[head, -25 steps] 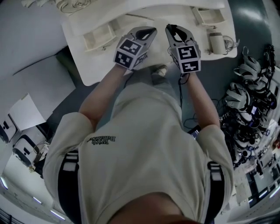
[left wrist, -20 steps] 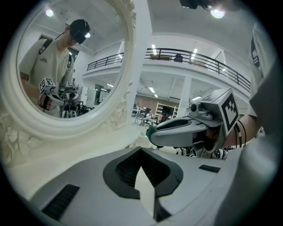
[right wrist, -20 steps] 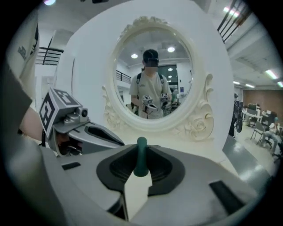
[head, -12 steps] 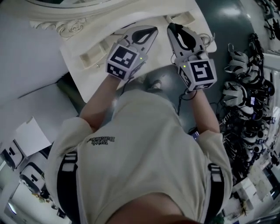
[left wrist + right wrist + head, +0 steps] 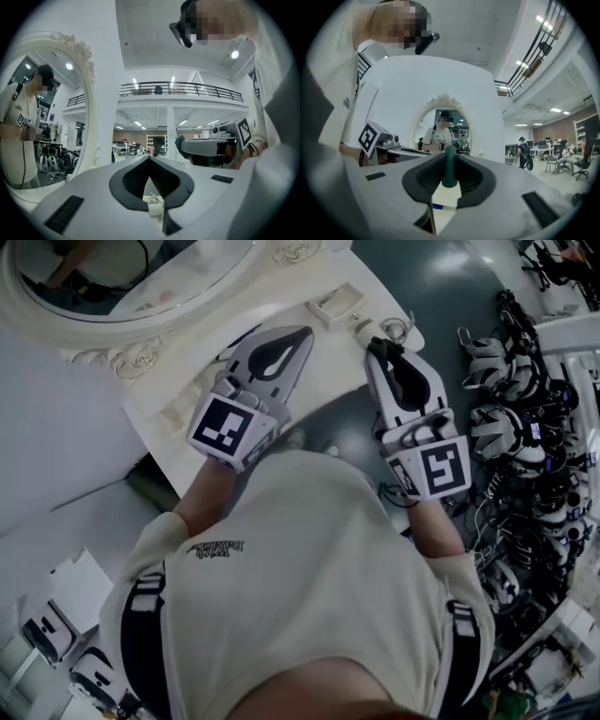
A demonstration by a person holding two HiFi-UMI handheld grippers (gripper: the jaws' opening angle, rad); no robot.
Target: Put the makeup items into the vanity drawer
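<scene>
Ornate oval mirror [image 5: 159, 282], white headgear [image 5: 495, 432] heaped at right, railed balcony [image 5: 180, 88] beyond

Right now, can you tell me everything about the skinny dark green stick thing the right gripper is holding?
The slim dark green stick looks smooth, like plastic. It has a rounded tip and gets a little wider towards its other end. The right gripper is shut on it, with its ribbed black jaws squeezing it from both sides. The stick lies along the jaws, its tip poking out past them. It is held up in the air and touches nothing else. I can't tell which makeup item it is.
</scene>
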